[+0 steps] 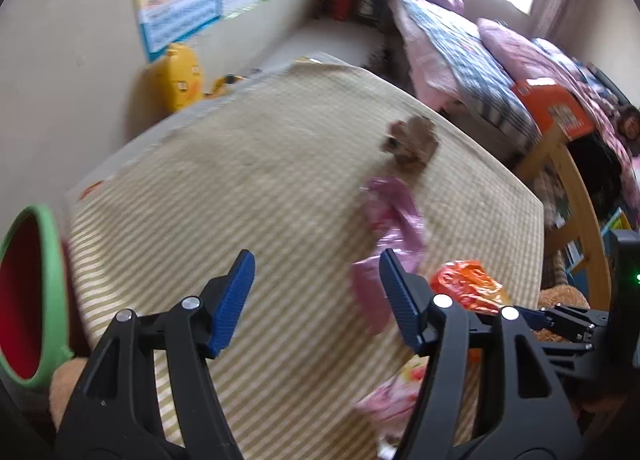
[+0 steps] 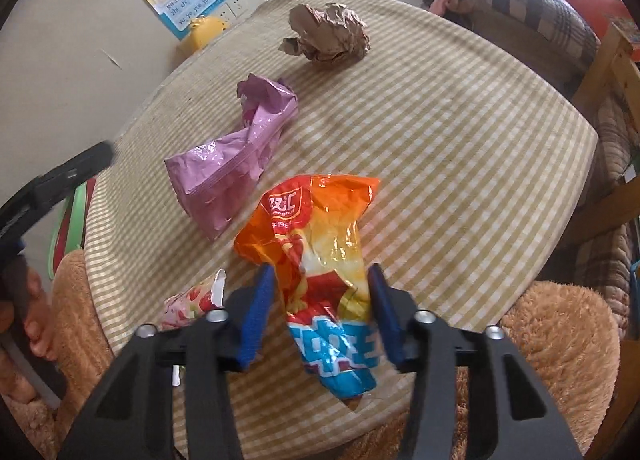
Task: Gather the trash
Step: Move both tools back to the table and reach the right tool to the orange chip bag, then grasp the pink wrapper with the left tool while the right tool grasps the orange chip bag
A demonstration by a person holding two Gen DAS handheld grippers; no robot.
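We are bracketing the orange snack bag [image 2: 316, 260] with our right claw [image 2: 320, 314], fingers spread wide on either side, nothing gripped yet, because its crumpled middle offers the easiest pinch. It is lying on the checked tabletop [image 2: 460, 148], long axis running from us toward the far edge (blue end nearest). Our left claw [image 1: 316, 300] is hovering open, empty.

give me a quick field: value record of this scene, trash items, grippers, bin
surface: checked tablecloth
trash 1: orange snack bag, between the right gripper's open fingers, not yet pinched
trash 2: purple wrapper, left of the orange bag
trash 3: crumpled brown paper, far side
trash 4: pink strawberry wrapper, near edge
left gripper: open, holding nothing
bin: green-rimmed red container, off the table's left edge
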